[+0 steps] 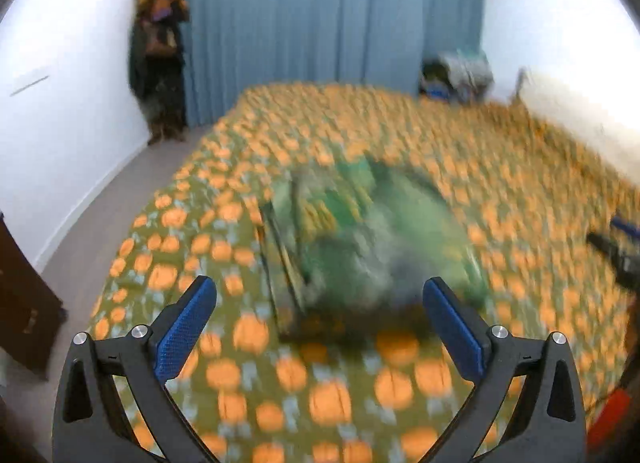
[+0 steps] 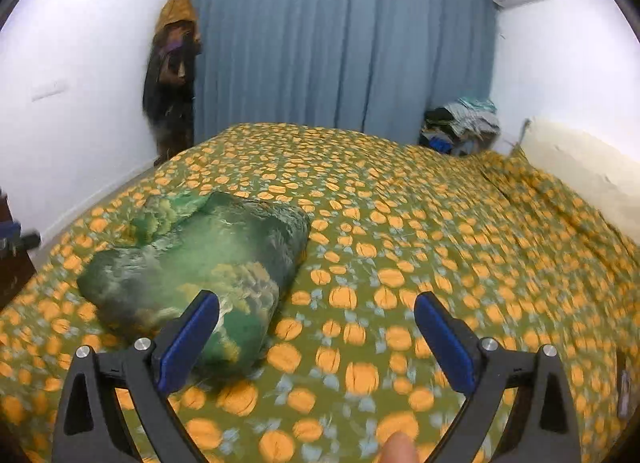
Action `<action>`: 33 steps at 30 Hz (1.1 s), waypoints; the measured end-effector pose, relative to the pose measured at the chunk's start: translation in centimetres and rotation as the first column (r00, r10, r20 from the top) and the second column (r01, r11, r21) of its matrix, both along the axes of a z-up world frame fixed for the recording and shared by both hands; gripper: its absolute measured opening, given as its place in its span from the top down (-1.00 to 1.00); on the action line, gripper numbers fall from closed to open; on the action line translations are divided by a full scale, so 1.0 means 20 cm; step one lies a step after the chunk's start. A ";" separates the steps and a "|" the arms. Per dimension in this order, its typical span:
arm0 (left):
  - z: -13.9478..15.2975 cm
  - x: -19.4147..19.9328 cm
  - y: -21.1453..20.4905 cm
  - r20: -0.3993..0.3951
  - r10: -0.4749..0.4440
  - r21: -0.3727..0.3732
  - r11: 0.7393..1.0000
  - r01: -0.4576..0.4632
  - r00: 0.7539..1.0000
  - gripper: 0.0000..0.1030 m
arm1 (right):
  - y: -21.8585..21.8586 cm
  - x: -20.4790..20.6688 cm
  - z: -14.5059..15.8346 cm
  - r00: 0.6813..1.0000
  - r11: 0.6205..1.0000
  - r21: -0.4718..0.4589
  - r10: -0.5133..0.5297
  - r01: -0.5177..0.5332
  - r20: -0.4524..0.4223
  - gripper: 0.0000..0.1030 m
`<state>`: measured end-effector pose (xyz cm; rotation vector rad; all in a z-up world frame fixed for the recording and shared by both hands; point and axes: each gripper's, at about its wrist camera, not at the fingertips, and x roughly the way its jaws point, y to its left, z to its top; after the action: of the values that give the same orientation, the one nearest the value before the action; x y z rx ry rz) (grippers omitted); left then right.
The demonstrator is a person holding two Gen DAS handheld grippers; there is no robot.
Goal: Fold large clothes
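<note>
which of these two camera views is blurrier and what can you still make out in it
Left wrist view: heavy motion smear; the folded green printed garment and the pumpkin-patterned olive bedspread are streaked, only the left tongs stay crisp. Right wrist view: sharper; the garment reads clearly, though the bedspread blurs toward the right edge.

Both wrist cameras looked forward over the bed (image 2: 400,191) toward the blue curtain (image 2: 340,43) (left view blurred), sharing the folded green garment (image 2: 200,259).
</note>
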<state>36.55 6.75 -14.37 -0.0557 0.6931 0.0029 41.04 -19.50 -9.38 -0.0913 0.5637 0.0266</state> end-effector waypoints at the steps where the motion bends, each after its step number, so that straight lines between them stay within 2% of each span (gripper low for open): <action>1: 0.00 0.00 -0.03 0.010 0.016 0.026 1.000 -0.016 1.000 -0.99 | 0.00 -0.02 0.01 1.000 1.000 -0.009 -0.013 0.013 0.002 -0.94; 3: 0.02 -0.08 -0.08 0.041 0.026 0.029 0.999 -0.027 0.999 -0.99 | 0.00 -0.10 0.03 0.999 0.999 -0.025 -0.025 0.025 0.027 -0.94; 7: 0.05 -0.20 -0.18 0.025 0.001 -0.016 1.000 0.000 1.000 -0.99 | -0.02 -0.21 0.05 0.999 0.999 -0.024 -0.036 0.037 0.017 -0.94; 12: 0.09 -0.32 -0.28 0.041 0.013 0.004 1.000 -0.014 0.999 -0.99 | -0.04 -0.33 0.07 0.999 0.999 -0.005 -0.035 0.035 -0.006 -0.94; 19: 0.12 -0.46 -0.32 0.055 0.112 0.023 0.993 -0.113 0.992 -0.99 | -0.03 -0.46 0.08 1.000 1.000 0.006 -0.012 0.012 -0.027 -0.94; 24: 0.15 -0.58 -0.36 0.047 0.131 0.001 0.991 -0.132 0.990 -0.99 | -0.01 -0.57 0.03 0.998 1.000 0.006 -0.008 0.009 -0.055 -0.94; 27: 0.16 -0.63 -0.36 0.036 0.136 -0.019 0.991 -0.135 0.990 -0.99 | -0.01 -0.63 0.02 0.998 0.999 0.040 0.015 -0.013 -0.057 -0.94; 33: 0.14 -0.67 -0.36 0.016 0.155 0.031 0.987 -0.156 0.988 -0.99 | 0.03 -0.72 -0.02 0.993 0.996 0.060 0.076 -0.070 -0.095 -0.94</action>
<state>23.16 -0.47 -11.57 -0.0787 0.6736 0.1634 26.69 -18.98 -9.82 -0.0557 0.6566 0.1185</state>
